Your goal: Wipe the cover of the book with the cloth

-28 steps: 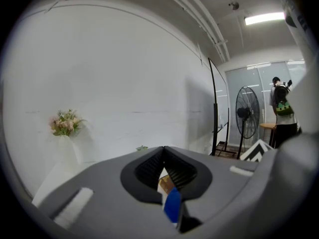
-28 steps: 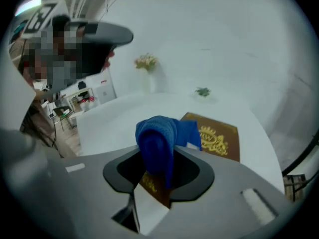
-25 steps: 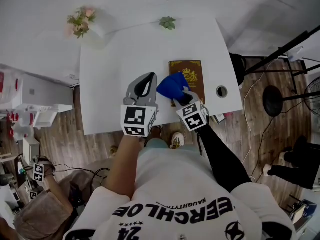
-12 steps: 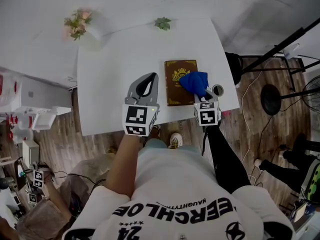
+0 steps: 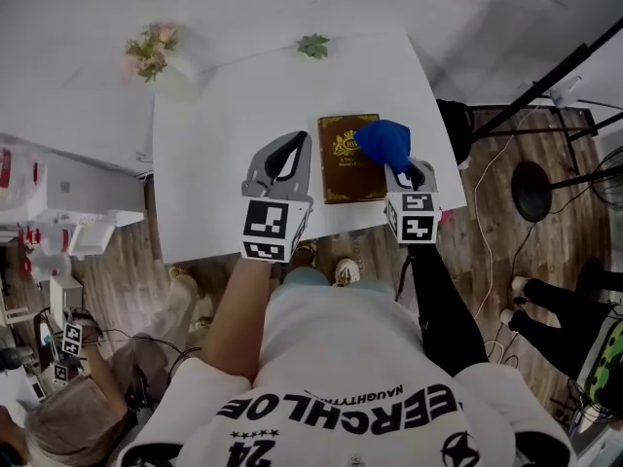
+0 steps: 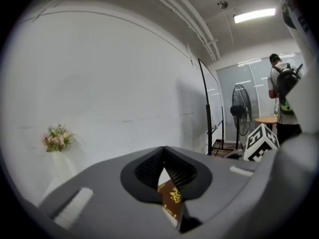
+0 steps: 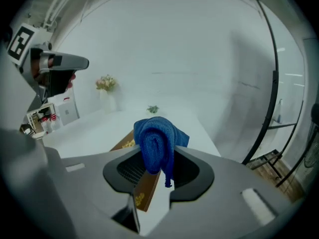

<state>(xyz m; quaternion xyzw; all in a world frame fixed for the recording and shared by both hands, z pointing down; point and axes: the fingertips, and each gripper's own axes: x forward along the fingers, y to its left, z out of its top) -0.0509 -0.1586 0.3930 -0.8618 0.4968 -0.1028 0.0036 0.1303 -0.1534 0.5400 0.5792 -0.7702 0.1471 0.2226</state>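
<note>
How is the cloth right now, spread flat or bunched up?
Bunched up: the cloth hangs as a blue wad from the right gripper's shut jaws, over the book's right edge.

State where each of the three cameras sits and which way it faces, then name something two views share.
Head view: on the person's head, steeply down at white table and book; torso, left gripper, right gripper show.
Left gripper view: on that gripper, along its shut empty jaws toward the wall; right gripper shows.
Right gripper view: on that gripper, along jaws shut on the blue cloth; left gripper shows.
Both gripper views share the book and flowers.
</note>
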